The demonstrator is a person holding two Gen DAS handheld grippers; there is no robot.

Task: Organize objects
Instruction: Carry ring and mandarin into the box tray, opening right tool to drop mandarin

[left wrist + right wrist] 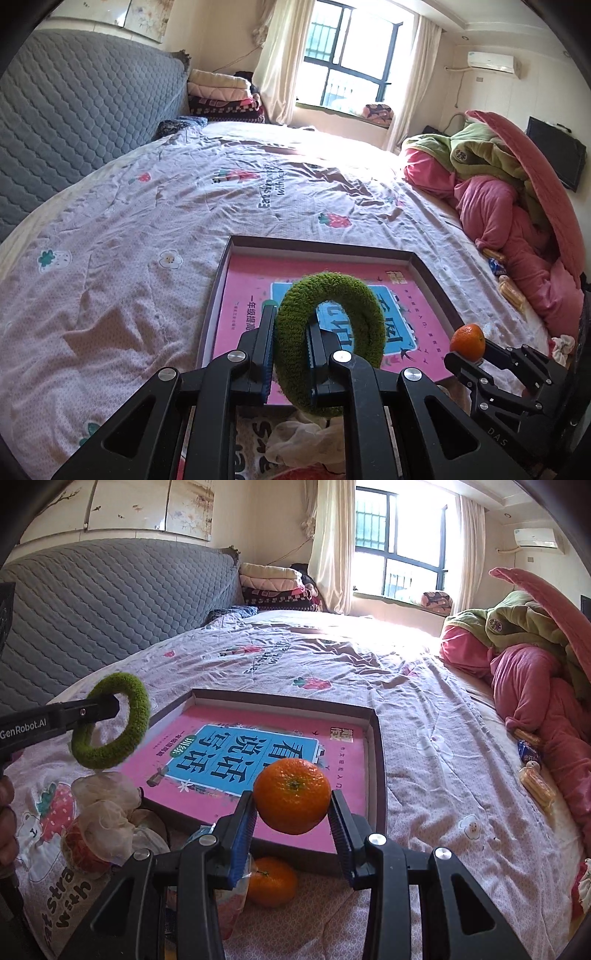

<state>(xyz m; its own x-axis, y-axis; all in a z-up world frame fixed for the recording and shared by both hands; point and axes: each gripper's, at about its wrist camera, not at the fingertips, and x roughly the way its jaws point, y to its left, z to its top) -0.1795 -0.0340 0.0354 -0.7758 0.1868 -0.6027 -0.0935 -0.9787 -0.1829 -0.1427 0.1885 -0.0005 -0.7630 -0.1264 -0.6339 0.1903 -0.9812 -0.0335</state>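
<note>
My left gripper (290, 325) is shut on a fuzzy green ring (328, 343) and holds it above the near left part of a shallow box (432, 273) with a pink book (251, 280) inside. The ring also shows in the right wrist view (110, 722). My right gripper (293, 805) is shut on a mandarin orange (292, 795), held above the box's near edge (378, 753). The mandarin shows in the left wrist view (467, 341) at the right. A second mandarin (271, 880) lies on the bed just before the box.
The box lies on a bed with a pink printed sheet (443, 760). A crumpled plastic bag (105, 812) lies at the near left. Snack packets (535, 782) and a heap of pink and green bedding (528, 657) are at the right. A grey quilted headboard (110, 602) stands left.
</note>
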